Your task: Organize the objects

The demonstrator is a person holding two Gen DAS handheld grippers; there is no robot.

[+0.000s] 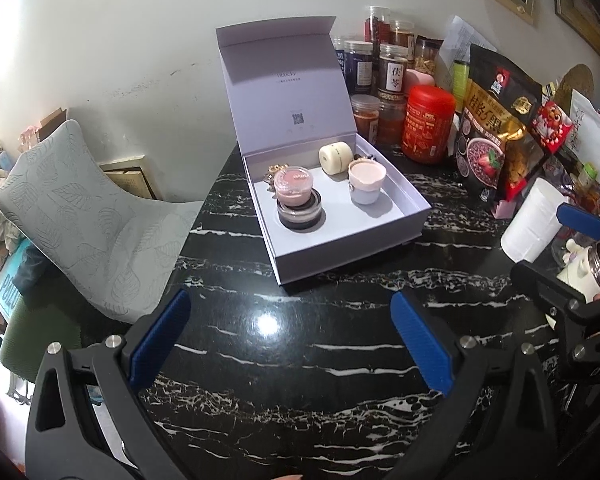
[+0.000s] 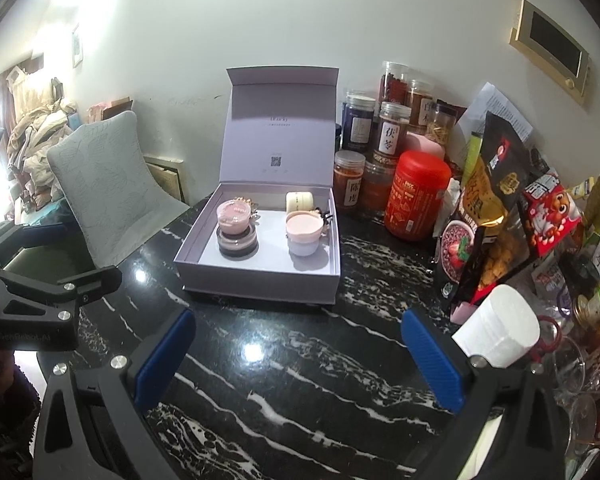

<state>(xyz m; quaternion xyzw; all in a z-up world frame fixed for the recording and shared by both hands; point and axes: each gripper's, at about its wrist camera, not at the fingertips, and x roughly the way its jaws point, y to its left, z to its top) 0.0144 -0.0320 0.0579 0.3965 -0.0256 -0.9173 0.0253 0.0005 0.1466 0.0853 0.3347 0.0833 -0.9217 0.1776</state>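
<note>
Both hand-held grippers (image 1: pixel 290 344) (image 2: pixel 296 354) gape; trinkets (image 1: pixel 271 172) half-hidden behind jars (image 1: pixel 298 200).

Readable text, beyond the fingertips: "伏苓" on the label of a clear jar (image 2: pixel 393 133); "陈皮" on a shorter jar (image 2: pixel 349 179) in front of it; large "桂格" on the dark snack pouch (image 1: pixel 496 128); a QR code inside the box lid (image 2: pixel 277 136), its brand word too faint to read.

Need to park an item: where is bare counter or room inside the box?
Bare black marble counter lies between both open claws and the box. The box's front floor strip is free. Crowded: jars and snack bags along the right.
</note>
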